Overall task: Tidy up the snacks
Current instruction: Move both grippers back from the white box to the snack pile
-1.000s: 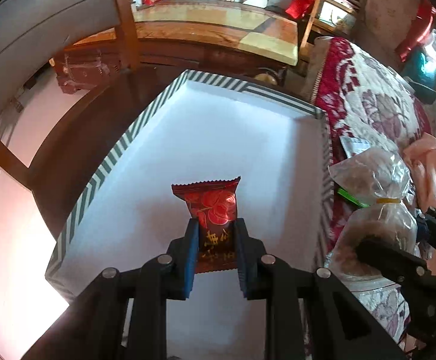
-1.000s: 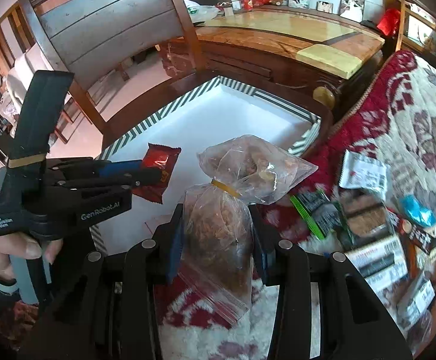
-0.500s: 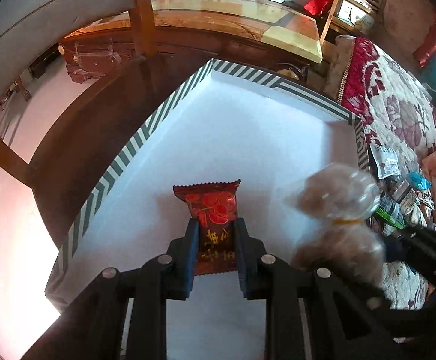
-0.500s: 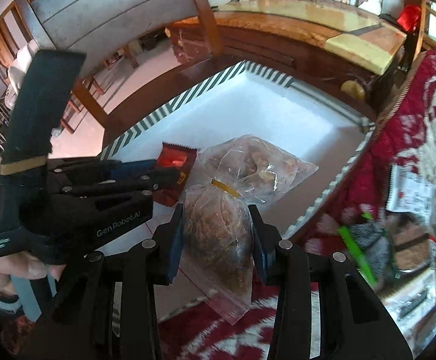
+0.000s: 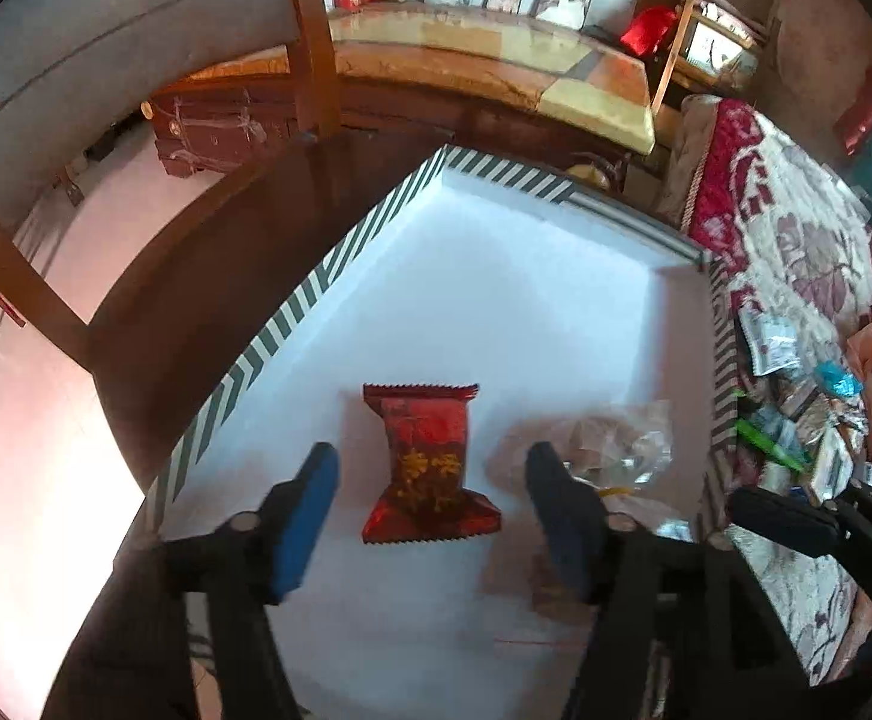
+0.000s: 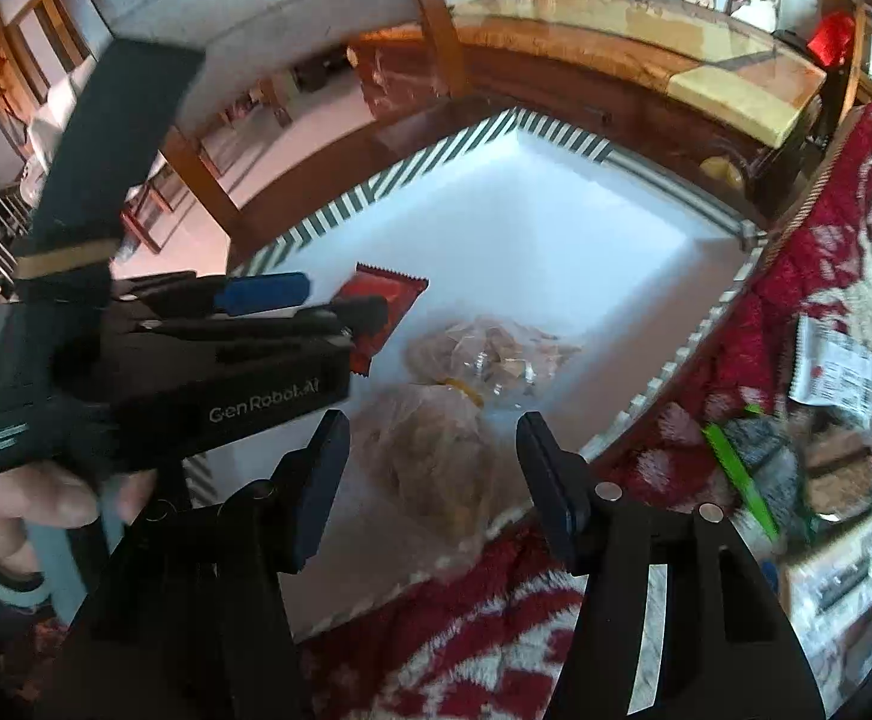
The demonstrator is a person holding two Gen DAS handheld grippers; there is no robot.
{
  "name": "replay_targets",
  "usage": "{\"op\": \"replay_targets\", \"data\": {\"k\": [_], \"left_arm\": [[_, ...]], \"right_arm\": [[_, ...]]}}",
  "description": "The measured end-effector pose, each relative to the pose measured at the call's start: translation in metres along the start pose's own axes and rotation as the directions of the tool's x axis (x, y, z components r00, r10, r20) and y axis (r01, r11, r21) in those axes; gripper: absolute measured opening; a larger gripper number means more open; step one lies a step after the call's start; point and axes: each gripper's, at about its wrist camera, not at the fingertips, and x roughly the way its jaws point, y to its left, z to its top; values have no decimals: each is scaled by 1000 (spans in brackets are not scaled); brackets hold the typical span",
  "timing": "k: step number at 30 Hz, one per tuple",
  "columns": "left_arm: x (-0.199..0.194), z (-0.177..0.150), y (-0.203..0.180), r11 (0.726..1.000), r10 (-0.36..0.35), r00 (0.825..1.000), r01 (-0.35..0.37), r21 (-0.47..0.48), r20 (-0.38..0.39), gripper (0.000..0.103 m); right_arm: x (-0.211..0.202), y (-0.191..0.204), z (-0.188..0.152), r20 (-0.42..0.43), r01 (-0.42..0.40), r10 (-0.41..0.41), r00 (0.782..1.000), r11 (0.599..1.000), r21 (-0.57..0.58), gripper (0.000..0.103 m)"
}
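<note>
Since the earlier frame both sets of tongs had spread apart and let go of their loads. Left gripper (image 5: 430, 474): black frame, blue pads, jaws wide, clear of the red snack packet (image 5: 427, 465). Packet: glossy red foil, gold print, crimped serrated ends, lying flat on the tray floor between the pads, touching neither. Right gripper (image 6: 433, 468): jaws likewise apart, either side of the clear plastic bag (image 6: 436, 450). Bag: thin crinkled film, brown crumbly contents, pinched at the waist by a yellow tie, lying just right of the packet, its near end over the tray's near edge. Tray (image 5: 496, 300): shallow, rectangular, smooth white floor, grey-and-white striped rim. To the right, a red-and-cream floral woven cloth (image 5: 796, 240) carried loose small packets (image 5: 796, 414), well apart from the tray's contents.
</note>
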Motion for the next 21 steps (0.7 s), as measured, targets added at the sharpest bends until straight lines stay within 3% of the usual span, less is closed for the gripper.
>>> {"op": "replay_targets", "data": {"k": [4,21], "left_arm": [[-17,-4,-15,1000,-5,999,4,26,40,80],[-43,-31,-116,971,-139,990,134,198,14,85]], "right_arm": [[-27,-15,-15,33,25,-26,999,999,41,58],[-107,-102,-106,34,180,-195,980,949,259,58]]}}
